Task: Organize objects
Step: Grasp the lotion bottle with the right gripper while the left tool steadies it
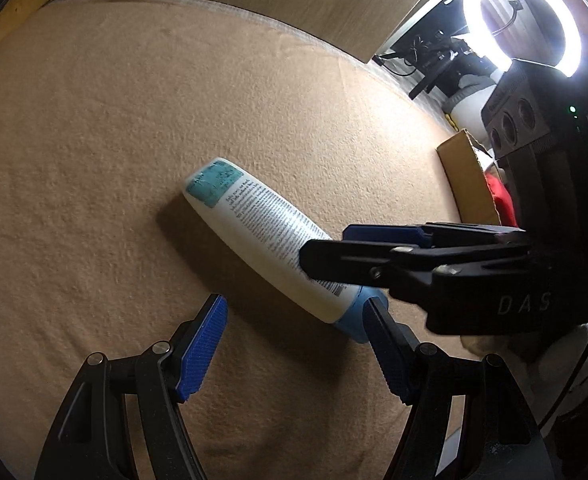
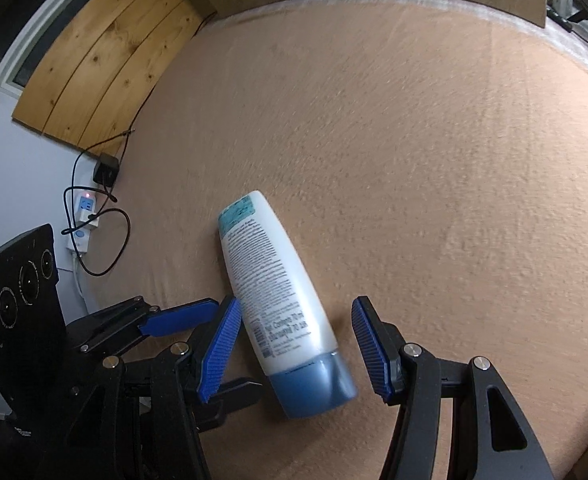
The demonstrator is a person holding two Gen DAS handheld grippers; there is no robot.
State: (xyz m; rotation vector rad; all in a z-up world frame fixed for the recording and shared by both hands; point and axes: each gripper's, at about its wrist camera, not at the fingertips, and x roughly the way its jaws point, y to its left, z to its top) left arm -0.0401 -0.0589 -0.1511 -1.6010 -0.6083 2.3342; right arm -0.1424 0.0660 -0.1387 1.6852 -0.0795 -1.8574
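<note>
Two wrist fisheyes, both angled steeply down at the same tan cloth-covered table.

Left wrist cam looks fwd along its own black, blue-padded left gripper (image 1: 295,344), close over the tan fuzzy cloth table top (image 1: 114,160), facing twd a bright ring light (image 1: 521,20) at upper right; the right gripper (image 1: 329,252) cuts in from the right edge. Right wrist cam looks along the right gripper (image 2: 294,352), equally close, facing twd a pale wooden plank panel (image 2: 106,52) at upper left; the left gripper (image 2: 198,312) shows at lower left. Shared: the white plastic tube with blue cap (image 1: 262,236) (image 2: 278,292), the cloth around it, and each other's fingers.
</note>
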